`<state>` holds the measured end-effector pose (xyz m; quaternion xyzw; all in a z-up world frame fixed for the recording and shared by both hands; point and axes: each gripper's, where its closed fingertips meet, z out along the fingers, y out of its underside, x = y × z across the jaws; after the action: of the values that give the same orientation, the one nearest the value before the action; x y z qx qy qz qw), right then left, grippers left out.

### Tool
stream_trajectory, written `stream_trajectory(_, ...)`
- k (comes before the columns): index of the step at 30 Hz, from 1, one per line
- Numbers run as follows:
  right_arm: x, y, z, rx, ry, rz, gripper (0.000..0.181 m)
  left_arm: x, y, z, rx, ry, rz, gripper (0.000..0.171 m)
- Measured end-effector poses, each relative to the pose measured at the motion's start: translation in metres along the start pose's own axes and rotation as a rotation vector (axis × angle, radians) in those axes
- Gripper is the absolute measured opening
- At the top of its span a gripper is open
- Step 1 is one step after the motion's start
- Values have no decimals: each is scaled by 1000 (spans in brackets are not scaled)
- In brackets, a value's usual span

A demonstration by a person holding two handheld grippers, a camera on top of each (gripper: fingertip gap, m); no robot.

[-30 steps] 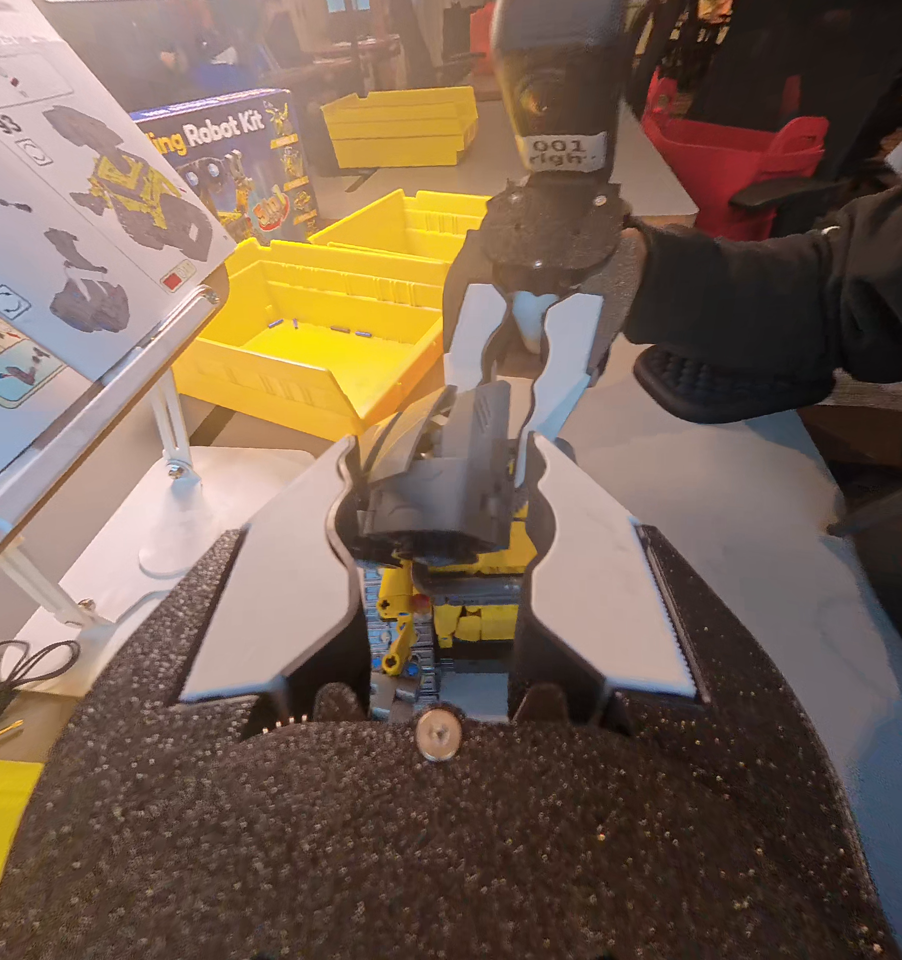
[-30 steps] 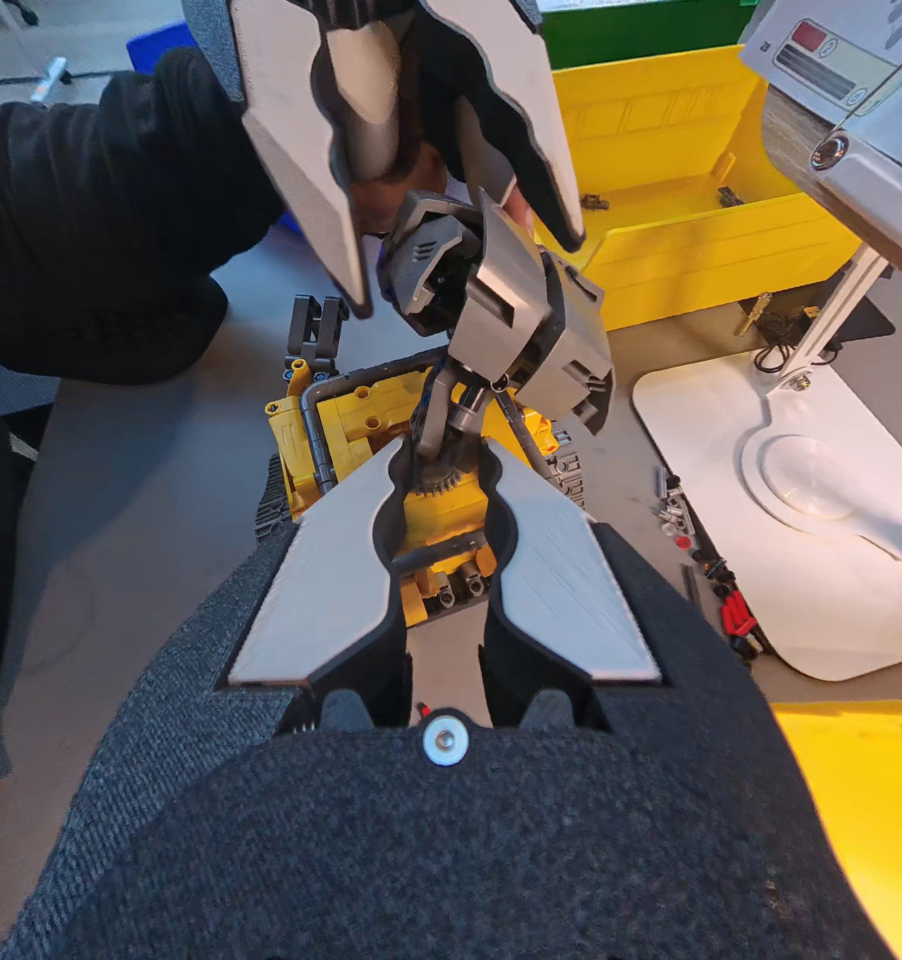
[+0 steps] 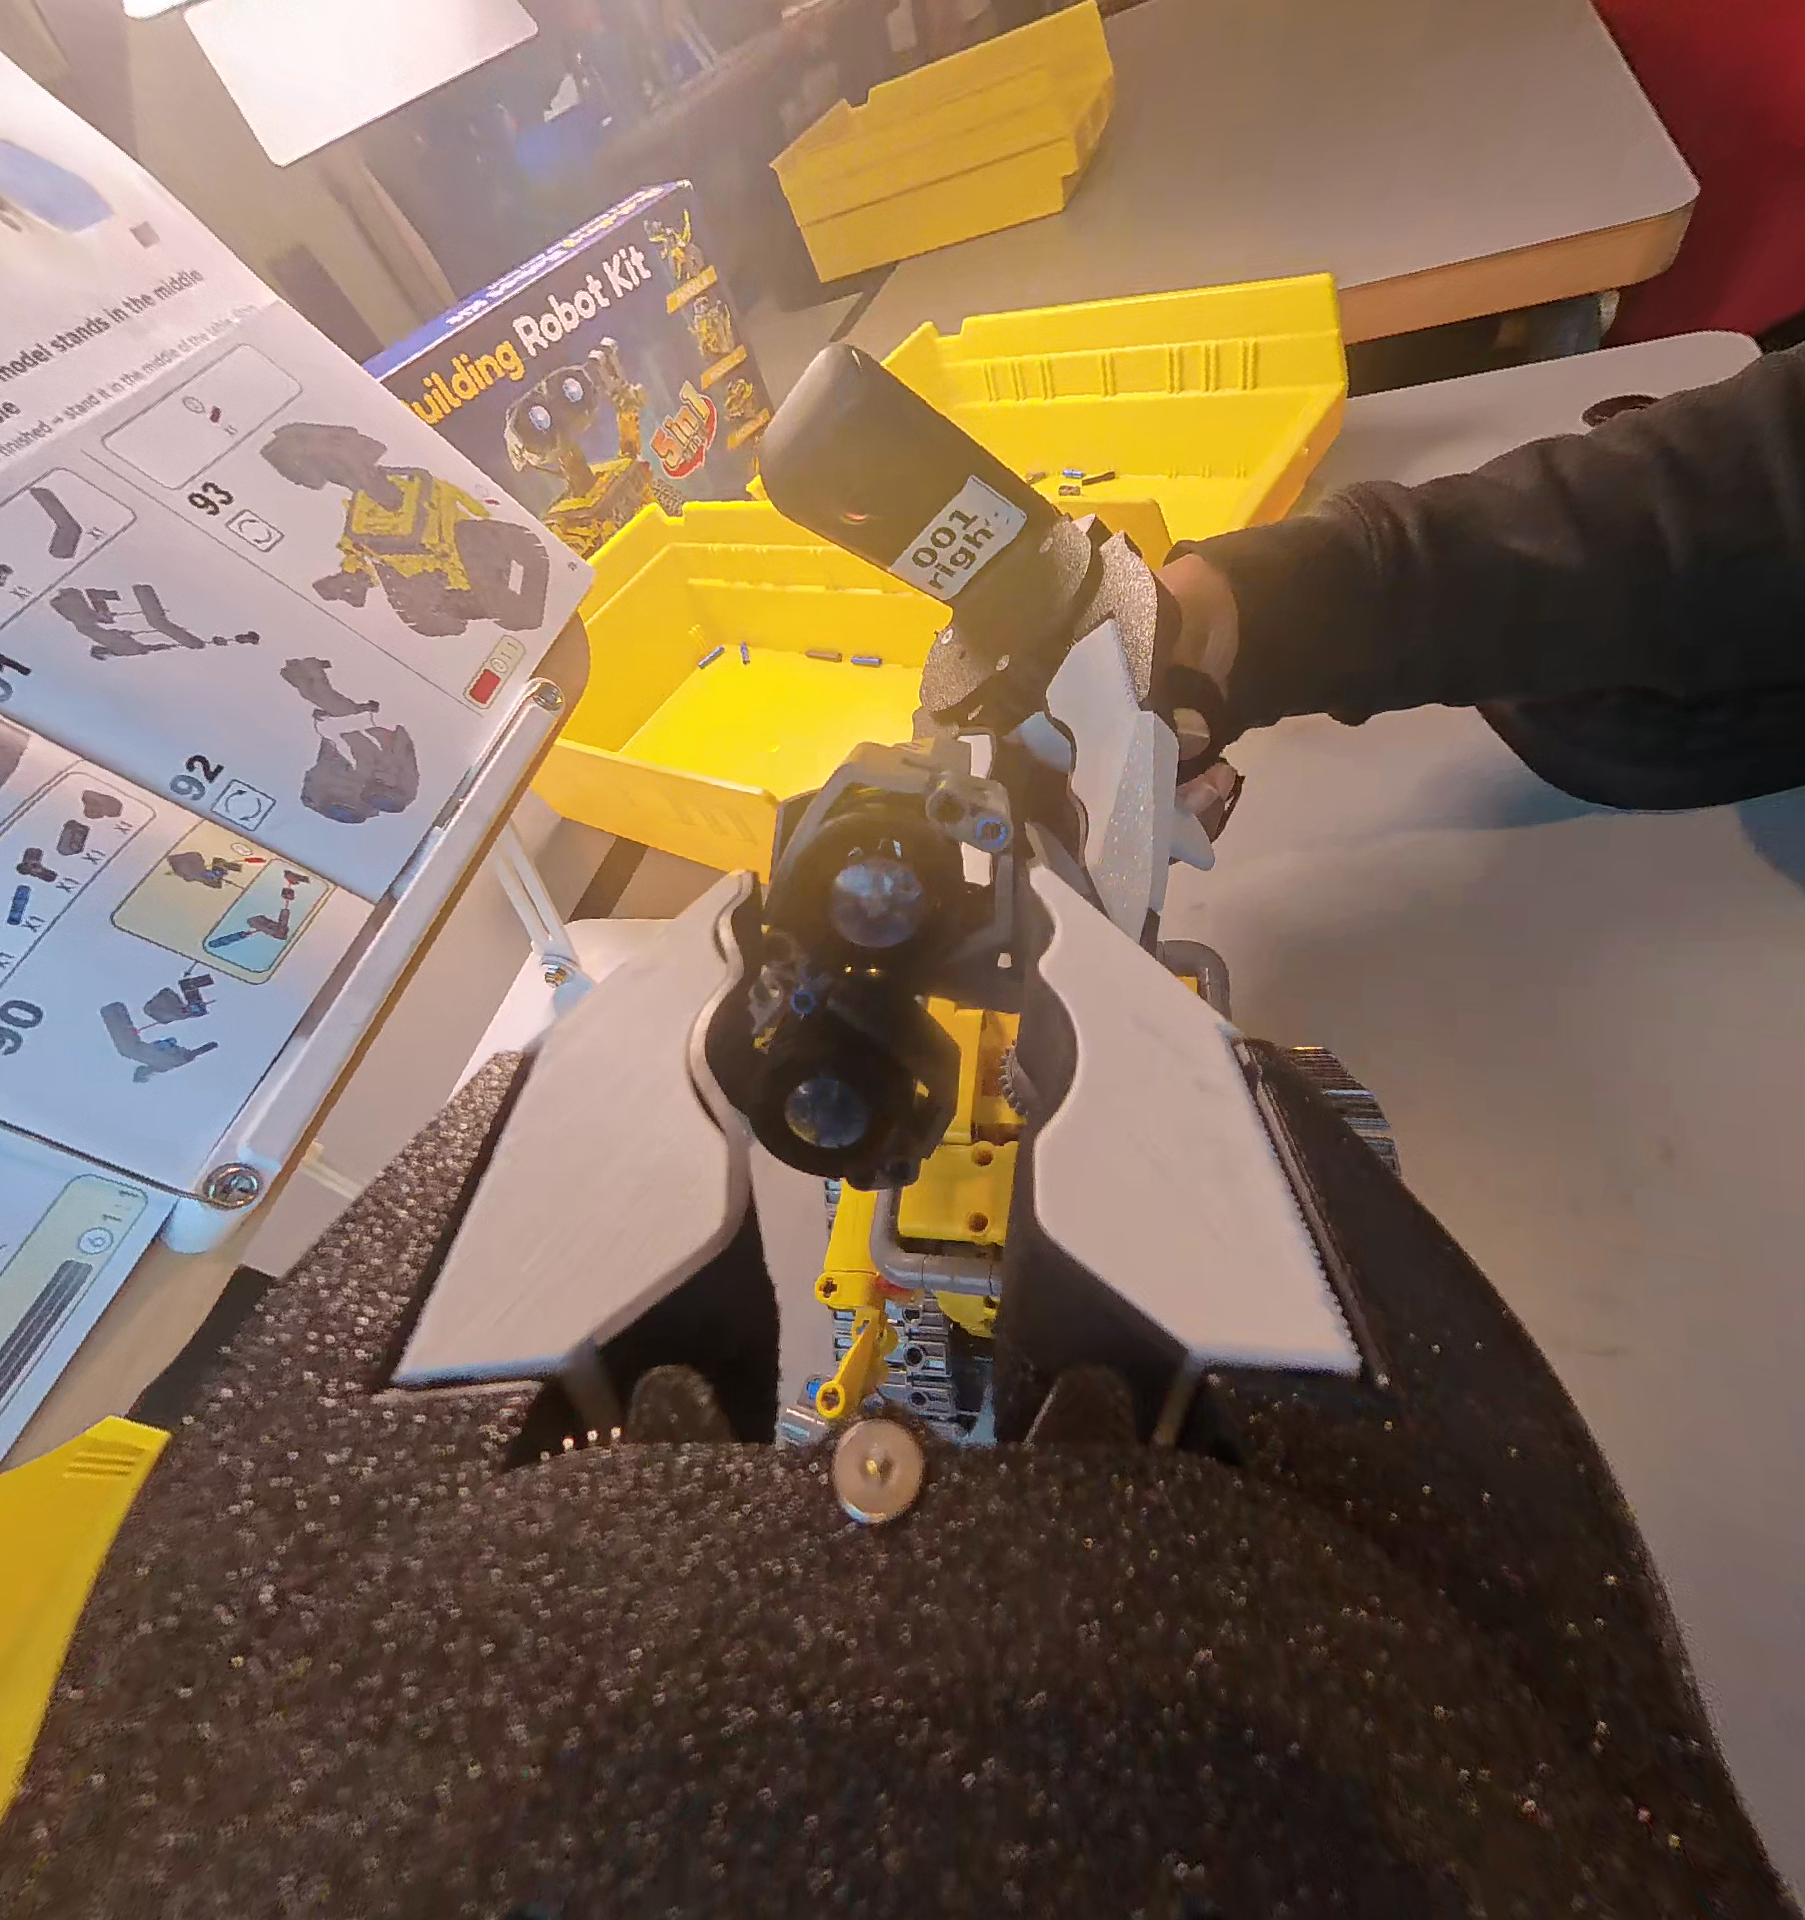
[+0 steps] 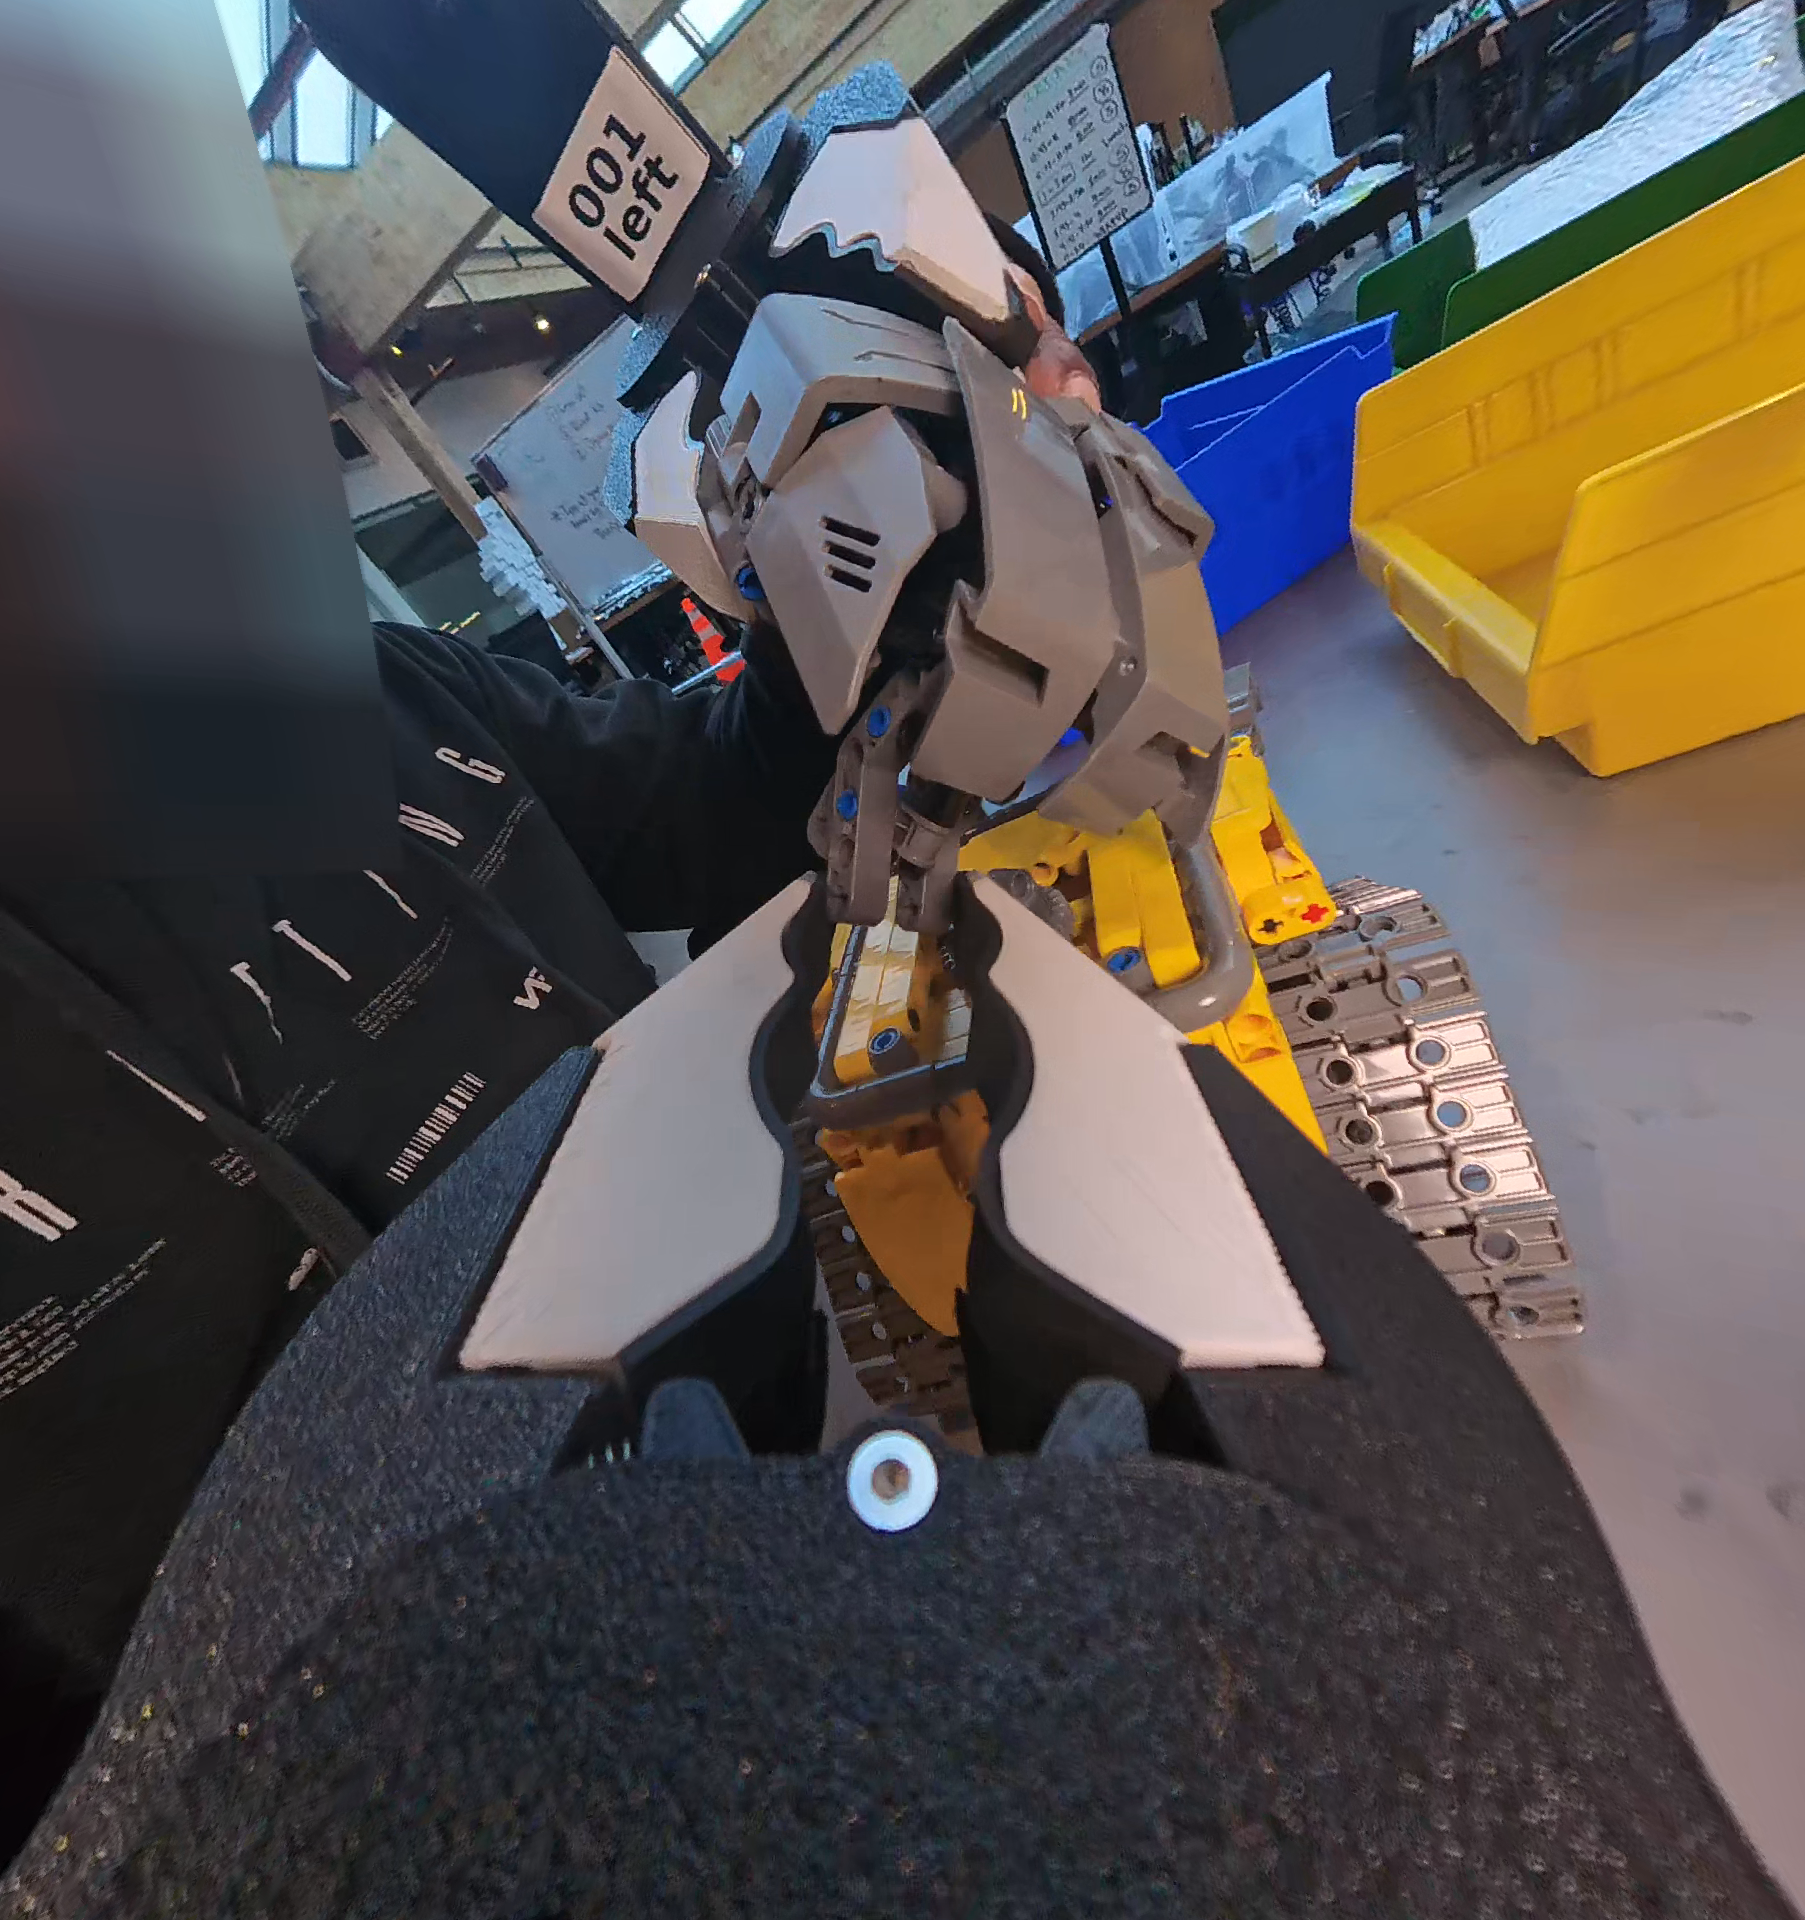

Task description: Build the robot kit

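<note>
A brick-built robot model has a yellow body, grey tracks and a grey head on a thin grey neck. My left gripper is shut on the head, whose two round lenses face the left wrist camera. In the right wrist view the left gripper shows at the top, clamped around the head. My right gripper is shut on the neck just above the body. It also shows in the left wrist view, behind the head, held by a hand in a black sleeve.
An instruction booklet on a white stand is at the left. Yellow bins, a kit box and a blue bin stand behind the model. A person in a black top is close on the right gripper's left.
The head has turned so its lenses now face the left wrist camera. Both grippers have tilted and keep their holds. The right wrist view now looks up towards the person.
</note>
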<state>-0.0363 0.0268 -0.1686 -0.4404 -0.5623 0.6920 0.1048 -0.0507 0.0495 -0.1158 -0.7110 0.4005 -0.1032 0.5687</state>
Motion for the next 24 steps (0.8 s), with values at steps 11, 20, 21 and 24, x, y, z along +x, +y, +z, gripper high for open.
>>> stream_trajectory(11, 22, 9, -8, -278, 466, -229, 31, -18, 16, -10, 93, -21, 117, 47)
stream_trajectory(20, 24, 13, -3, -352, 575, -303, 12, -28, 4, -31, 211, -37, 96, 46)
stream_trajectory(21, 26, 11, -6, -349, 589, -311, 6, -26, 3, -31, 221, -35, 105, 46)
stream_trajectory(24, 29, 10, -11, -336, 572, -317, 6, -21, -2, -30, 263, -17, 112, 46)
